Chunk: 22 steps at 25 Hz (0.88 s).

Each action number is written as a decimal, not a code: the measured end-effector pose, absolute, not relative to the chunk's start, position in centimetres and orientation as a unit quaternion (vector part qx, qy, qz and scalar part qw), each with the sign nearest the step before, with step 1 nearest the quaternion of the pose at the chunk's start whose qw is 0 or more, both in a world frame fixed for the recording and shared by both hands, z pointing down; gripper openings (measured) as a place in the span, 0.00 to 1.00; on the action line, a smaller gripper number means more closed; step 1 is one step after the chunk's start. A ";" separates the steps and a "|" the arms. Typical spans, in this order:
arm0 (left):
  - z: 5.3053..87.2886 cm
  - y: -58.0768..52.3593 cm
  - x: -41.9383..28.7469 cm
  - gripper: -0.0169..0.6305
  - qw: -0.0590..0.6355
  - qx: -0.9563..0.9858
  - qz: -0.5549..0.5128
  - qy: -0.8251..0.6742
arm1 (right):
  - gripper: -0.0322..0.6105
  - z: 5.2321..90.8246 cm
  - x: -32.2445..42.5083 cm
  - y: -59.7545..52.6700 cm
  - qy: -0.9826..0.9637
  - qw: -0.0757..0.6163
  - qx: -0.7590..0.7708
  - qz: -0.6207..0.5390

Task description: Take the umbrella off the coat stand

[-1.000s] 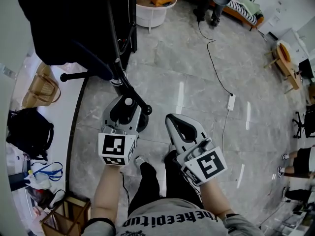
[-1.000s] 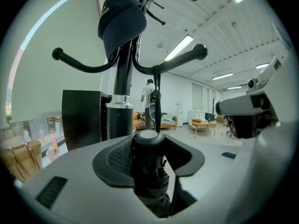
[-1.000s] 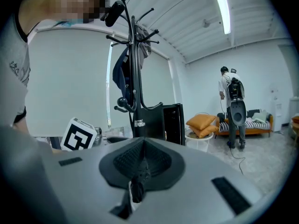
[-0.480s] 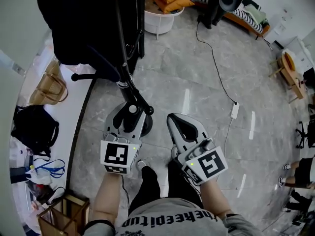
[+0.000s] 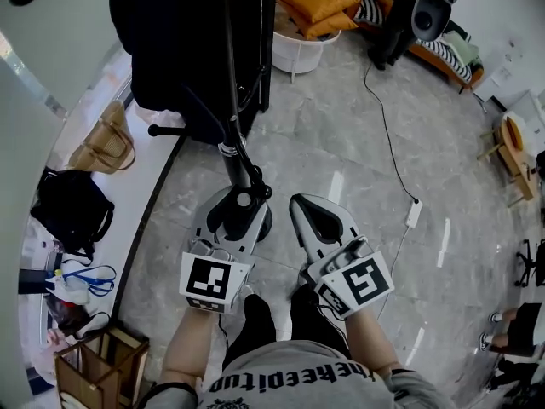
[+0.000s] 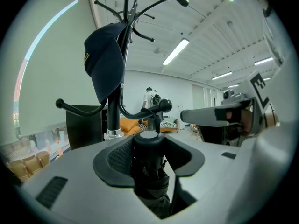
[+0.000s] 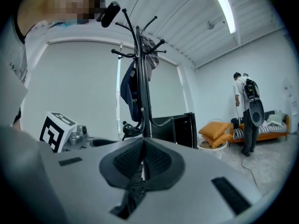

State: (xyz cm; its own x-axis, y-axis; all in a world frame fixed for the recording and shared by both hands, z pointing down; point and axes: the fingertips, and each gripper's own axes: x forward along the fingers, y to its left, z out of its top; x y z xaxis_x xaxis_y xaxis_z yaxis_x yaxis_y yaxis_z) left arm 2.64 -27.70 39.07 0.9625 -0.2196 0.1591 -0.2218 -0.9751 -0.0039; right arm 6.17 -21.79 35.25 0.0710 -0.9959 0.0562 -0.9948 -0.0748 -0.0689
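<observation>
A black folded umbrella [image 6: 148,169] stands upright between the pads of my left gripper [image 6: 149,160], which is shut on it. Its round grey end cap [image 5: 244,199] shows at that gripper's tip [image 5: 238,216] in the head view. Just beyond stands the black coat stand [image 6: 112,111], with a lower hook [image 6: 161,106] behind the cap and a navy cap [image 6: 105,59] hung higher up. Whether the umbrella still touches the stand I cannot tell. My right gripper [image 5: 317,221] is beside the left, shut and empty, facing the coat stand [image 7: 142,87].
A dark garment [image 5: 170,41] hangs on the stand in front of a black cabinet [image 5: 254,24]. A tan bag [image 5: 102,147] and a black bag [image 5: 72,211] sit on the white ledge at left. A white basket [image 5: 298,56] and a cable with power strip [image 5: 415,213] lie on the floor.
Both grippers have risen a little, the left still holding the umbrella. The head view has tilted, so more of the stand and cabinet shows.
</observation>
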 end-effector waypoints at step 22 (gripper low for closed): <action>35.3 -24.6 1.2 0.35 0.005 0.982 0.063 -0.179 | 0.07 32.2 5.3 -22.0 0.752 0.016 -0.659 -0.018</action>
State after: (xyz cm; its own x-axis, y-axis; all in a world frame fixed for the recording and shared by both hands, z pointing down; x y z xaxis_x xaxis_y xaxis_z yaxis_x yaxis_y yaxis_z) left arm 1.17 -24.63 35.32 0.9283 -0.3502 0.1250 -0.3513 -0.9362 -0.0135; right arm 5.34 -21.96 32.20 -0.1312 -0.9914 0.0000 -0.9902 0.1311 -0.0488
